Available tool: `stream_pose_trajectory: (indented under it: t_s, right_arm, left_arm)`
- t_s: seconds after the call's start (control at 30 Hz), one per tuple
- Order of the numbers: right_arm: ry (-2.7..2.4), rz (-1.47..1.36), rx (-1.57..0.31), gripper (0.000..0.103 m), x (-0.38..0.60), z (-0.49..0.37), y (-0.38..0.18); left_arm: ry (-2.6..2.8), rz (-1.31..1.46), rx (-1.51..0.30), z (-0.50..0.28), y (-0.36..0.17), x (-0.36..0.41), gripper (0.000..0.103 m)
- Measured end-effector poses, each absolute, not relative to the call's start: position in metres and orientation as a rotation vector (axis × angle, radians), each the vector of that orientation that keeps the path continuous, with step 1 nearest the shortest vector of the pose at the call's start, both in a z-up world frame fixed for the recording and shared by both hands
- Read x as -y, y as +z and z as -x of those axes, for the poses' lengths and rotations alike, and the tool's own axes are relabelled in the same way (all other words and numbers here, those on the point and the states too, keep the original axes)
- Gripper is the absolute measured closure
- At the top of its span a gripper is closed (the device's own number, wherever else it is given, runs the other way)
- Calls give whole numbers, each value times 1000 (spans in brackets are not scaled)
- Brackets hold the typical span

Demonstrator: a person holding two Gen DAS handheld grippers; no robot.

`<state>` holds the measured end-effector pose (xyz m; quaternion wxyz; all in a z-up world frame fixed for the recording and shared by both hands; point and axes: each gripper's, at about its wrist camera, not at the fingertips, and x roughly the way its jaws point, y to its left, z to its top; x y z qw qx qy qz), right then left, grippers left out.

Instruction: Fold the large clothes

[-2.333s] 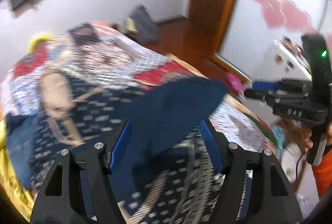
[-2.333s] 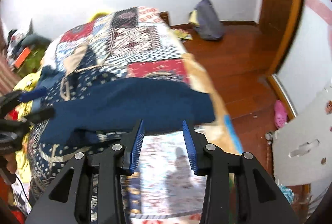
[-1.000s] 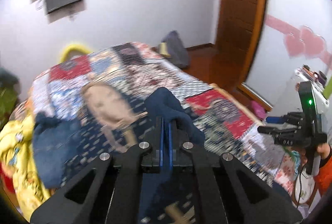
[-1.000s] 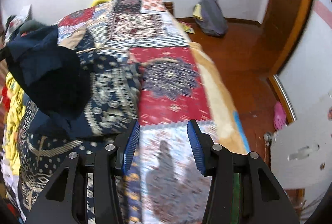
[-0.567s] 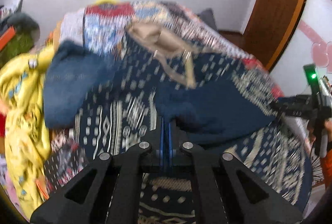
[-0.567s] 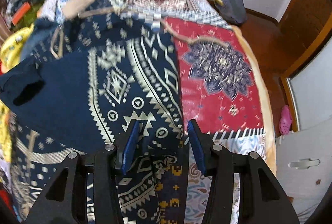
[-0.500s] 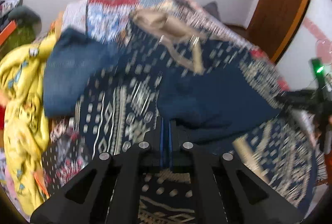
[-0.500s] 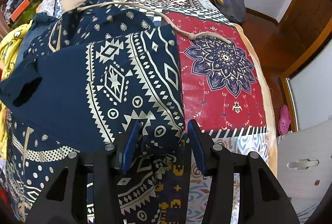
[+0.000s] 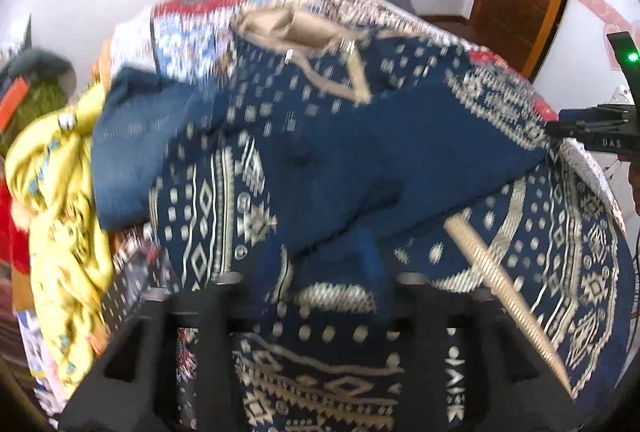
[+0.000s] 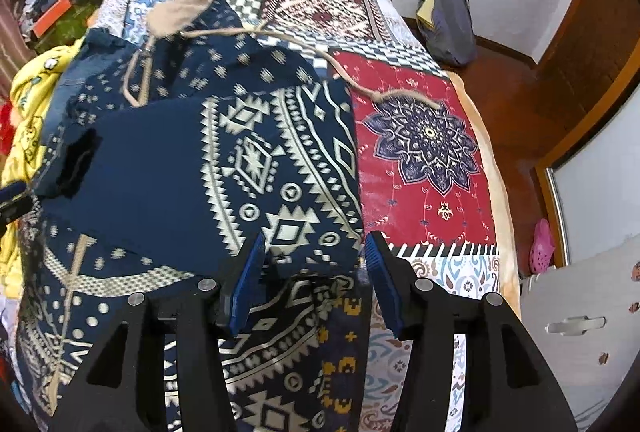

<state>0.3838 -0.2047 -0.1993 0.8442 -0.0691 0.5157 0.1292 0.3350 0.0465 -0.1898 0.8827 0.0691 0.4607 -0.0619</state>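
A large navy garment with cream geometric print lies on the bed, a section folded over so its plain blue inner side shows. It has a tan hood lining and a tan drawstring. My left gripper is open, its fingers wide apart around the folded edge, which drapes between them. My right gripper is open, its blue pads straddling the garment's lower right corner. It also shows at the right edge of the left wrist view.
A patchwork bedspread covers the bed. A blue denim piece and a yellow garment lie at the left. A grey bag sits on the wooden floor by the wall. A pink shoe lies by a white cabinet.
My left gripper, shut on the blue fabric before, has opened wide and let it drop on the garment. My right gripper has stayed open at the garment's corner.
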Motion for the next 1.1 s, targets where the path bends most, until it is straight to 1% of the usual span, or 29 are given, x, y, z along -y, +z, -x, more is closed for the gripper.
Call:
stream_pose_trajectory:
  t_s: [0.1, 0.33, 0.47, 0.53, 0.57, 0.63, 0.67, 0.7, 0.97, 1.1]
  right_arm:
    - [292, 140, -1075, 55, 202, -378, -192]
    - [279, 201, -1068, 55, 197, -379, -194]
    - [246, 235, -1039, 55, 197, -378, -195]
    - [241, 249, -1035, 55, 197, -379, -196]
    - [239, 253, -1034, 55, 198, -379, -196]
    - [228, 263, -1033, 55, 198, -382, -197]
    - [221, 264, -1034, 55, 199, -385, -197]
    - [216, 263, -1035, 55, 199, -386, -198]
    - [175, 205, -1038, 55, 197, -403, -197]
    - [181, 215, -1069, 53, 193, -407, -205]
  left_arm:
    - [-139, -168, -949, -348, -189, -30, 41]
    - [-150, -197, -1029, -380, -225, 2, 41]
    - [-122, -190, -1005, -389, -233, -3, 42]
    - [-120, -169, -993, -389, -231, -9, 52]
    - [-115, -156, -988, -390, -231, -14, 59]
    - [-135, -102, -986, -390, -228, -25, 68]
    - [-143, -78, -983, -389, -225, -30, 84]
    - [-144, -58, -980, -387, -221, -36, 91]
    - [-60, 67, -844, -352, -178, -88, 93]
    - [7, 138, -840, -344, -182, -122, 95]
